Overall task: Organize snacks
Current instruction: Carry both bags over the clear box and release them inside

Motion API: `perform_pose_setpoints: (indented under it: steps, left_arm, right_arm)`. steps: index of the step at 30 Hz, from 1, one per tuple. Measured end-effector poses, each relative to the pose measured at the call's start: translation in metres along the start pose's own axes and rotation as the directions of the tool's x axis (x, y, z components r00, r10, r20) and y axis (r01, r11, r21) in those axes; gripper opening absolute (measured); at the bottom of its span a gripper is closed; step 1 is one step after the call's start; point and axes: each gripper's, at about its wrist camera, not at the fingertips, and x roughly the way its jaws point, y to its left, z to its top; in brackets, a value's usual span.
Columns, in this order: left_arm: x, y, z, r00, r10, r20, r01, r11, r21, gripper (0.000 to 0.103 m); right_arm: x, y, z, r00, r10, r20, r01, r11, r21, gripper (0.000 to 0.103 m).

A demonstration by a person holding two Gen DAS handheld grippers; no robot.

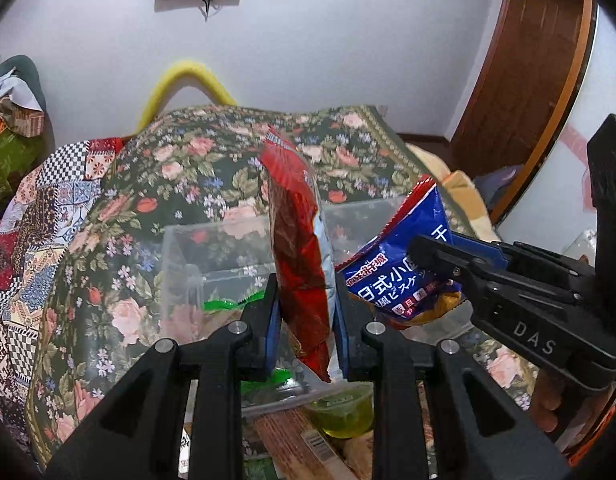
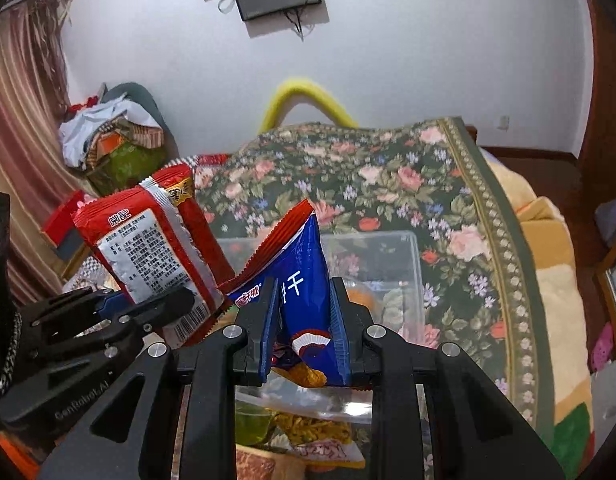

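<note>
Both grippers hold snack packets above the clear plastic bin (image 1: 211, 248) on the floral bedspread (image 1: 179, 168).

Behind the bin the bedspread rises in a hump, with a yellow tube (image 1: 187, 76) arching over it at the wall; loose snacks, among them a green jelly cup (image 1: 344, 416), lie just in front of the bin, under the grippers. The left gripper (image 1: 305, 320) pinches the red packet (image 1: 297, 248) upright between its blue pads, over the bin's near wall. The right gripper (image 2: 301, 320) clamps the blue biscuit packet (image 2: 303, 276), just right of the red one. Inside the bin something green (image 1: 227, 304) and something orange (image 2: 362, 298) show through the plastic.
</note>
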Motion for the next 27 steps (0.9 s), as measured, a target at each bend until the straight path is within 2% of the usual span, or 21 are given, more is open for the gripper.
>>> perform_pose_setpoints:
  steps: [8,12,17,19,23,25,27]
  left_arm:
    - [0.029,0.012,-0.004,0.997,-0.022,-0.079,0.019,0.999,-0.047,0.023]
    - [0.034,0.016,-0.004,0.997,-0.005,-0.08,0.001,0.998,-0.056,0.023]
    - [0.029,0.019,-0.002,0.997,0.005,-0.078,-0.009,0.998,-0.059,0.032]
    - [0.021,0.02,-0.002,0.998,0.01,-0.065,-0.014,0.998,-0.06,0.038]
    - [0.002,0.021,0.002,1.0,0.014,-0.026,-0.016,0.998,-0.06,0.054]
    - [-0.011,0.02,0.003,1.0,0.019,-0.003,-0.019,0.998,-0.058,0.061]
    - [-0.024,0.018,0.004,0.999,0.028,0.02,-0.027,0.998,-0.049,0.064]
  right_arm:
    - [0.024,-0.008,-0.006,0.997,0.005,-0.074,-0.003,1.0,0.025,0.023]
    - [0.029,-0.007,-0.007,0.996,0.001,-0.094,0.001,1.0,0.019,0.024]
    - [0.024,-0.002,-0.004,0.996,-0.019,-0.088,0.019,1.0,-0.005,0.026]
    - [0.023,-0.002,-0.001,0.996,-0.023,-0.082,0.022,1.0,-0.011,0.029]
    - [0.01,0.0,0.0,0.998,-0.041,-0.055,0.04,0.999,-0.019,0.046]
    - [0.004,0.001,0.001,0.998,-0.045,-0.043,0.044,0.999,-0.023,0.05]
    - [-0.007,0.001,0.002,0.999,-0.043,-0.028,0.042,0.999,-0.022,0.057]
